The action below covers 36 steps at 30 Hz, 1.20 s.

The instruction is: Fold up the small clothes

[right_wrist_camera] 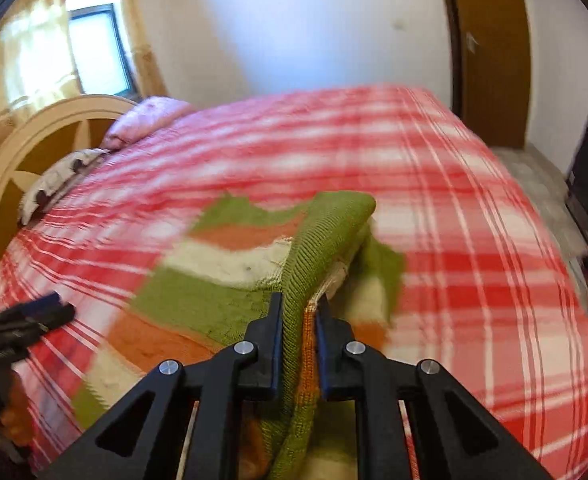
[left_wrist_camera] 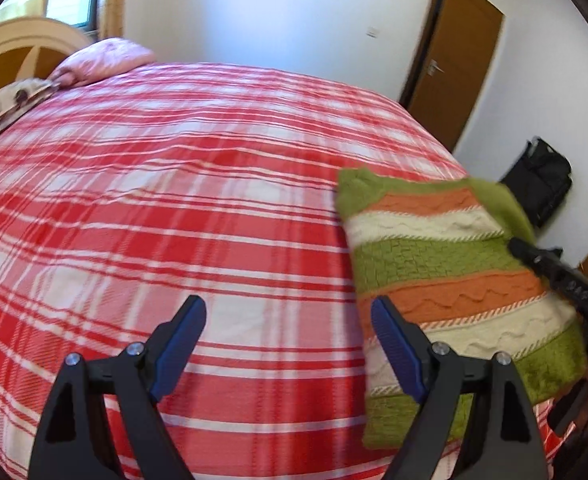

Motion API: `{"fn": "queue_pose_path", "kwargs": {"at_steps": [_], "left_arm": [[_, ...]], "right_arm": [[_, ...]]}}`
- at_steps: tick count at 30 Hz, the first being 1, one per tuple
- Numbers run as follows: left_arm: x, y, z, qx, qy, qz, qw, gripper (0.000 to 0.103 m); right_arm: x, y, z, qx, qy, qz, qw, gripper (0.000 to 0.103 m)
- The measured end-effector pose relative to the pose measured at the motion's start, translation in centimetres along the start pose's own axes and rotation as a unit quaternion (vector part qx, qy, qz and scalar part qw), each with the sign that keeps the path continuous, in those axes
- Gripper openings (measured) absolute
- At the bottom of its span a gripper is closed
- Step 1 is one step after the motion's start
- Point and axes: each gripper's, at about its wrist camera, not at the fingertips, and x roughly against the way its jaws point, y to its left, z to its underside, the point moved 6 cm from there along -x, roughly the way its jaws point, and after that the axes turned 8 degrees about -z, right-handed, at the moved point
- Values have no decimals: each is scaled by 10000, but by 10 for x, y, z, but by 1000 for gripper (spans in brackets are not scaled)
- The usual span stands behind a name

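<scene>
A small knitted sweater (left_wrist_camera: 453,276) with green, orange and cream stripes lies on the red plaid bed (left_wrist_camera: 198,200), at the right in the left wrist view. My left gripper (left_wrist_camera: 290,312) is open and empty, above the bedspread just left of the sweater. My right gripper (right_wrist_camera: 299,304) is shut on a green and orange fold of the sweater (right_wrist_camera: 222,276) and lifts that edge off the bed. The right gripper also shows in the left wrist view (left_wrist_camera: 533,256) at the sweater's right edge. The left gripper shows at the left edge of the right wrist view (right_wrist_camera: 34,316).
Pillows (left_wrist_camera: 102,60) and a curved headboard (left_wrist_camera: 22,40) are at the far left end of the bed (right_wrist_camera: 473,240). A brown door (left_wrist_camera: 453,68) and a black bag (left_wrist_camera: 541,188) on the floor stand beyond the bed's right side. A window (right_wrist_camera: 94,48) is behind the headboard.
</scene>
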Motion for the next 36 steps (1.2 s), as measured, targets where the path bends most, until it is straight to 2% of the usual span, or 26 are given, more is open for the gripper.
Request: {"fn": "queue_pose_path", "kwargs": {"at_steps": [3,6,10,12,14,17,18,20,22,24,27,30,33,36], "left_arm": [[-4,-29,5,-331,-2,-8,9995,87],[-10,-55,14,-671,32,-21,9977,87],[-16,-72,25,-1066,-173,-451,9931,88],[-22,-72,28,-1138,-135,-646,9913,93],[-23,-71,28,-1083,-87,-759,9912,98],[-20,-68,26,-1122,42,-793,9905,99],[-17,-67,26,-1147,46,-780,9903,99],[-10,-64,28,-1194,23,-718,9903,99],[-9,-62,31,-1167,63,-666,9909,98],[-7,-58,36,-1077,141,-614,9922,98],[-3,-55,42,-989,181,-631,9929,99],[2,-58,46,-1116,128,-730,9910,99],[8,-59,48,-1254,68,-869,9883,98],[9,-59,53,-1280,145,-891,9877,99]], "right_arm": [[-13,-17,23,-124,85,95,9998,13],[-17,-23,26,-204,-4,127,9997,13],[-21,-26,21,-177,67,314,9993,15],[-19,-27,19,-212,58,434,9988,19],[-12,-24,16,-174,-29,561,9983,22],[20,-11,17,-24,-235,1107,9936,25],[34,-2,20,36,-362,1123,9930,25],[61,19,28,22,-602,909,9940,25],[84,45,43,28,-712,420,9966,25],[95,73,63,276,-601,160,9977,25],[89,96,91,422,-236,-75,9988,25],[73,94,108,396,0,58,9992,25],[52,68,121,-26,284,323,9991,25],[48,47,123,-486,120,67,9987,23]]}}
